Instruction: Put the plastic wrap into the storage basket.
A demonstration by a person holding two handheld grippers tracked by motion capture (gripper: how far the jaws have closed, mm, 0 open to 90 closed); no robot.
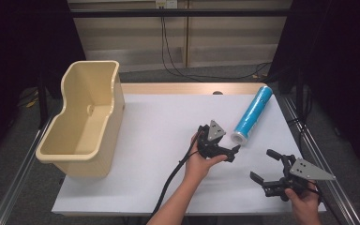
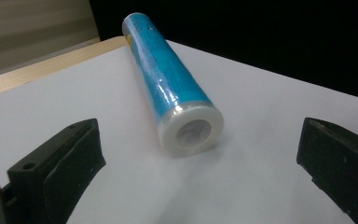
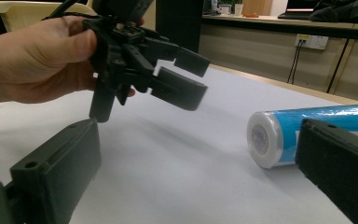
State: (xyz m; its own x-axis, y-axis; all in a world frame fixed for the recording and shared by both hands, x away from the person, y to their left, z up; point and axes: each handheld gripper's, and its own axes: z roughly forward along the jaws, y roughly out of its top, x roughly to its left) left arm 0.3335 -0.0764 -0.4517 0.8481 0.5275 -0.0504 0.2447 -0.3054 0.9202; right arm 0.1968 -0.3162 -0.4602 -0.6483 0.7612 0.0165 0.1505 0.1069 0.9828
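The left gripper (image 1: 228,146) is held wide open, aimed at the roll (image 1: 252,115). The right gripper (image 1: 267,165) is likewise wide open, empty.

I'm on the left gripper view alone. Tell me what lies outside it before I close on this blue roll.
Observer: In the high view a cream bin stands at the table's far left corner, well away from the blue roll.
Operator: Report the other tongs.
Observer: The right tongs are open, low near the table's right front, pointing left toward your left tongs.
Operator: Say how the roll lies on the table.
Observer: It lies on its side, slanted, white end toward you, far end near the table's back edge.
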